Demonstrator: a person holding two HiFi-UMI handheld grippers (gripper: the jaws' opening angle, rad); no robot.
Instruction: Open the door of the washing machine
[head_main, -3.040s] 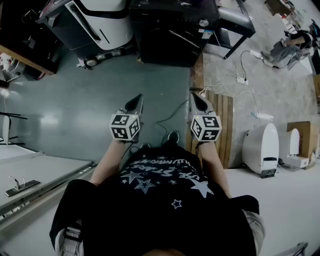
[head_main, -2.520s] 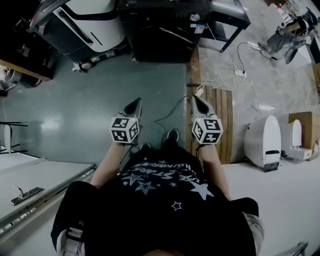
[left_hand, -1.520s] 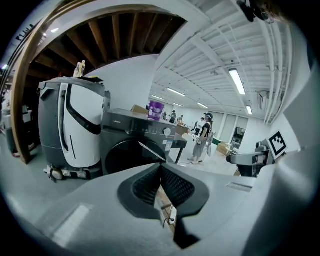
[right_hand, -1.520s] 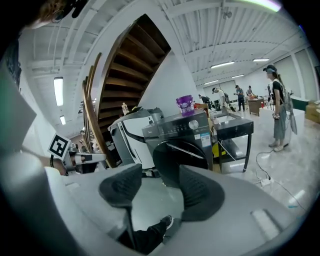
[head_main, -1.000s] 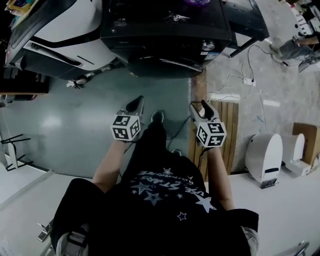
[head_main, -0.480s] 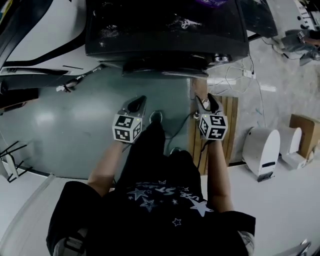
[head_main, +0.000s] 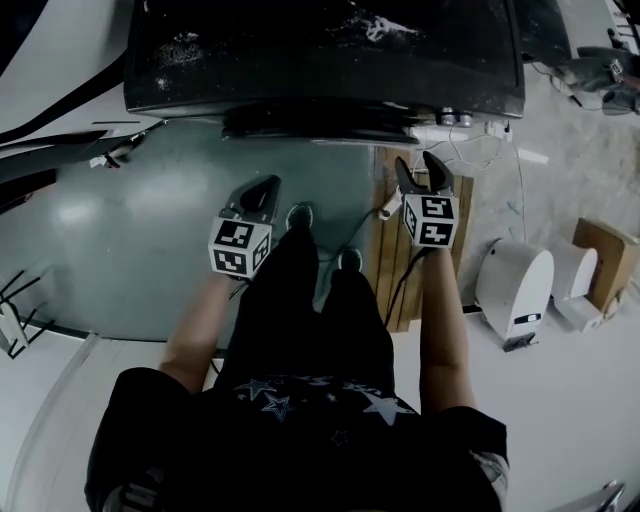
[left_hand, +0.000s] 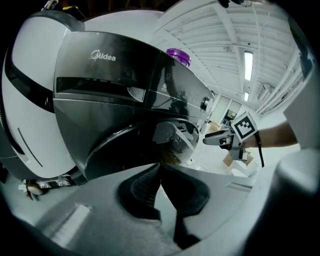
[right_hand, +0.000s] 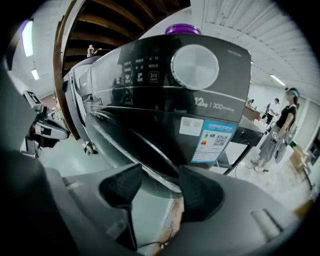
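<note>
The dark front-loading washing machine fills the top of the head view, and its round door bulges out shut just ahead of both grippers. My left gripper is shut and empty, level with the door's left part. To the right, my right gripper is open in front of the door's right edge. In the right gripper view the door's rim shows across the gap of the right gripper; I cannot tell whether it touches. A silver dial sits on the panel.
A white machine stands to the washer's left. A wooden pallet lies under my right arm, with cables and a power strip beyond it. A white appliance and a cardboard box sit at right. A person stands farther off.
I have walked up to the washer, which went from far off to filling the top of the head view. Both grippers came close to its door, and the right jaws spread apart.
</note>
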